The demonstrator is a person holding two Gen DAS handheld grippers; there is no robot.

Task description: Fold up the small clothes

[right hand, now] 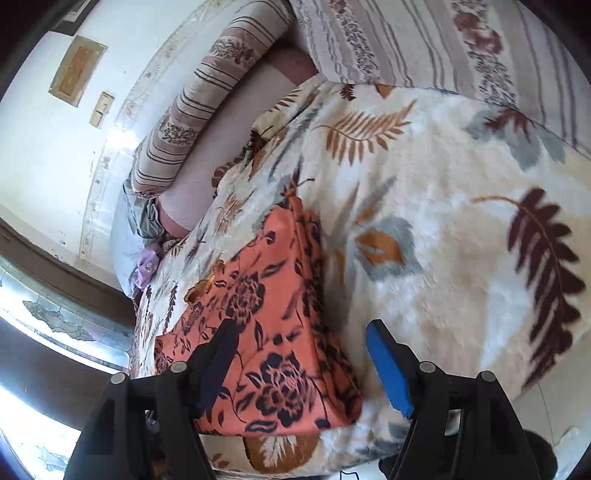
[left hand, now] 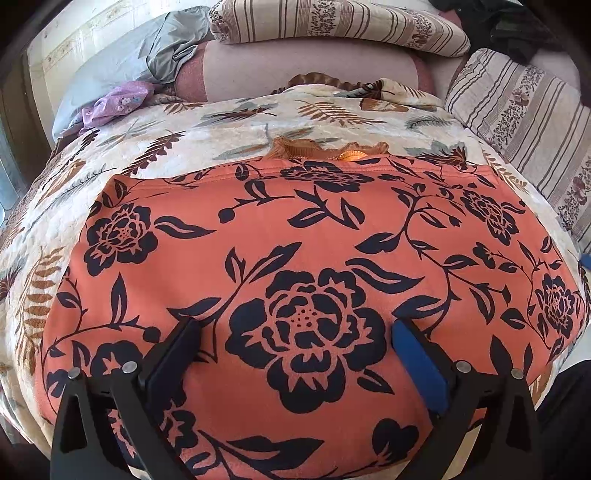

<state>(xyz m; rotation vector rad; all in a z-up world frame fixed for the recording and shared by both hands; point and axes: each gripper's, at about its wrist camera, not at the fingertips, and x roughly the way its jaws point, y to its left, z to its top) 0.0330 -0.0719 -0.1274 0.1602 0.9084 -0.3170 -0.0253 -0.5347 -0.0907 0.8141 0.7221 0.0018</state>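
Note:
An orange garment with a dark floral print (left hand: pixel 295 258) lies folded flat on the leaf-patterned blanket (left hand: pixel 207 136). It also shows in the right wrist view (right hand: pixel 266 332) as a rectangle with layered edges on its right side. My left gripper (left hand: pixel 295 332) is open and empty, hovering just above the garment's near part. My right gripper (right hand: pixel 301 332) is open and empty, straddling the garment's right edge from above, its left finger over the fabric and its blue-padded right finger over the blanket (right hand: pixel 443 221).
Striped pillows (left hand: pixel 332 22) and a pink bolster (left hand: pixel 295 70) lie at the bed's far end. Another striped pillow (left hand: pixel 524 122) is on the right. A purple cloth (left hand: pixel 114 103) and grey fabric (left hand: pixel 173 44) sit at the far left. A wall and window (right hand: pixel 55 314) are left of the bed.

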